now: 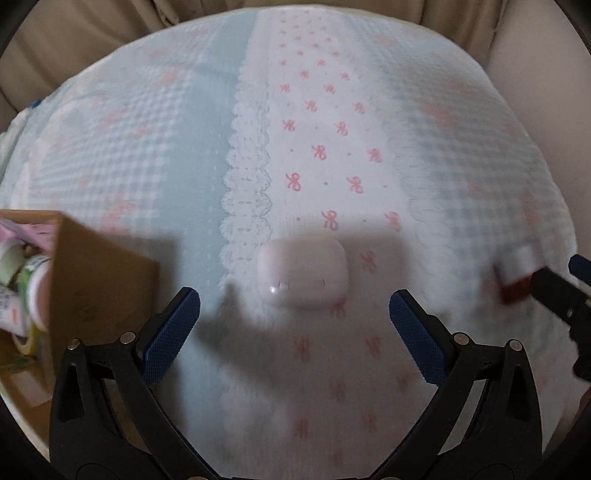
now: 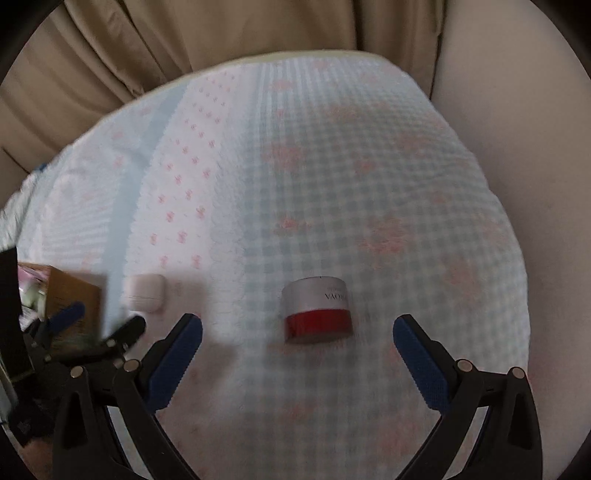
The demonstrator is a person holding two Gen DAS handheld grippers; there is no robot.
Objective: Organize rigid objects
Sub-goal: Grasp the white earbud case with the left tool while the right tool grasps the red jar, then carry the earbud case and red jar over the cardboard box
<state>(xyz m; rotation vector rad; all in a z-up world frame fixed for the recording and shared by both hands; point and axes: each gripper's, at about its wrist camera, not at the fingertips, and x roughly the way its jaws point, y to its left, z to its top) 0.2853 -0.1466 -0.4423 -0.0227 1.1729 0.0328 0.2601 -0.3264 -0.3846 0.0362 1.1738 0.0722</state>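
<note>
A white earbuds case (image 1: 303, 273) lies on the patterned bedspread, just beyond my open left gripper (image 1: 294, 295); it also shows in the right wrist view (image 2: 144, 293). A silver and red jar (image 2: 317, 314) lies upside down on the bedspread just ahead of my open right gripper (image 2: 297, 321); it appears blurred at the right edge of the left wrist view (image 1: 517, 273). Both grippers are empty. A brown cardboard box (image 1: 92, 280) holding tape rolls and small items stands at the left, and it also shows in the right wrist view (image 2: 70, 299).
The bedspread (image 1: 314, 129) is light blue gingham and white with pink bows and a lace strip. Beige curtains (image 2: 221, 33) hang behind the bed. The left gripper's fingers (image 2: 66, 314) show at the left of the right wrist view, beside the box.
</note>
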